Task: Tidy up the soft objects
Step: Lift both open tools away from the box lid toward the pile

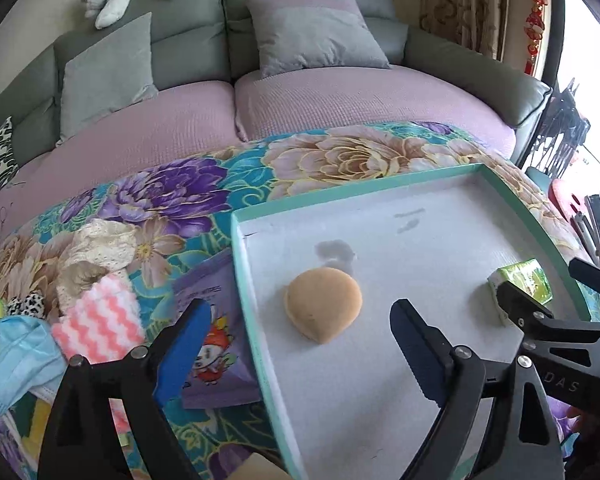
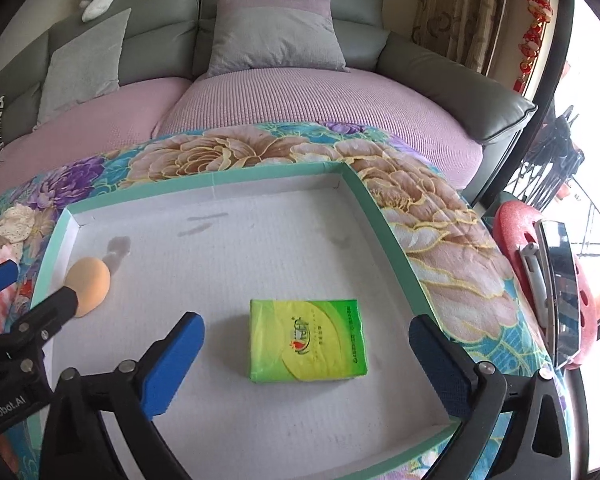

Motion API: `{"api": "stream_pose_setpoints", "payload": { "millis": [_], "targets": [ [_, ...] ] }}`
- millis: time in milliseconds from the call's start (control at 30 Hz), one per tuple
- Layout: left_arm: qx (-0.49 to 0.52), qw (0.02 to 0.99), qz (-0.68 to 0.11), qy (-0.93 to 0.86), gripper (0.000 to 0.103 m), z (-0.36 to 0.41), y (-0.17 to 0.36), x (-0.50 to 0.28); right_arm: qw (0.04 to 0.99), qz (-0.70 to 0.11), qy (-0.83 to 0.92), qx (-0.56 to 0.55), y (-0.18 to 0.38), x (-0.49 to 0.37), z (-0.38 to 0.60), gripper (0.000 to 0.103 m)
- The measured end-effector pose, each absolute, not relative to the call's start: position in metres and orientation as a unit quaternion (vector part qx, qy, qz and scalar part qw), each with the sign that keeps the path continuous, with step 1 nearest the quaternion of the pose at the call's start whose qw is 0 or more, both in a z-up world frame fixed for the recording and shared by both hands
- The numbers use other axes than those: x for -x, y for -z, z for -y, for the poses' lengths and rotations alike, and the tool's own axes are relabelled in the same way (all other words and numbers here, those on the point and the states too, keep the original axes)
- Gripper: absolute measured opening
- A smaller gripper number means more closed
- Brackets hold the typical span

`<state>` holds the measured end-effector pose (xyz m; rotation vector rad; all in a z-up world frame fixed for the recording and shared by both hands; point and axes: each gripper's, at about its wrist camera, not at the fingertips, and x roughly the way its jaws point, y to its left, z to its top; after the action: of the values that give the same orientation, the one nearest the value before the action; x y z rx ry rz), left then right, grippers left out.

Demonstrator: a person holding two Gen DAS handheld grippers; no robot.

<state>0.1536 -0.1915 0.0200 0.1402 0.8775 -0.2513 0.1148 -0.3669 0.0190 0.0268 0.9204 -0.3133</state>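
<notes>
While we look past the big sofa (image 1: 340,112) and the flowery blanket (image 1: 172,200), we see our wide box (image 2: 364,196) with its green rim. Inside it lie a green tissue pack (image 2: 308,340) and a round tan sponge (image 1: 323,305), well apart. Beside the box sits a pile of soft things, like the pink wavy cloth (image 1: 100,320). We think they are all light and squishy, so we should pinch them in the middle. Our left claw (image 1: 300,340) hangs over the sponge, fingers apart. Our right claw (image 2: 308,340) hangs over the pack, fingers apart too.
</notes>
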Motion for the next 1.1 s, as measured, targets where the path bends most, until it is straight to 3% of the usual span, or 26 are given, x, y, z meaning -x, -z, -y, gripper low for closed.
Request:
{"api": "stream_pose_setpoints", "payload": {
  "millis": [167,600,1100],
  "targets": [
    [-0.054,0.909,-0.402,0.096,0.1,0.173,-0.036,-0.146,0.876,-0.457,0.149,-0.036,-0.021,-0.108,0.371,0.103],
    [-0.008,0.917,-0.397,0.022,0.1,0.1,-0.055,-0.123,0.882,-0.458,0.1,-0.043,-0.04,-0.096,0.34,0.103],
    [0.086,0.926,-0.326,-0.168,0.1,-0.06,-0.094,-0.072,0.907,-0.417,-0.026,-0.05,-0.061,-0.105,0.233,0.103]
  ]
}}
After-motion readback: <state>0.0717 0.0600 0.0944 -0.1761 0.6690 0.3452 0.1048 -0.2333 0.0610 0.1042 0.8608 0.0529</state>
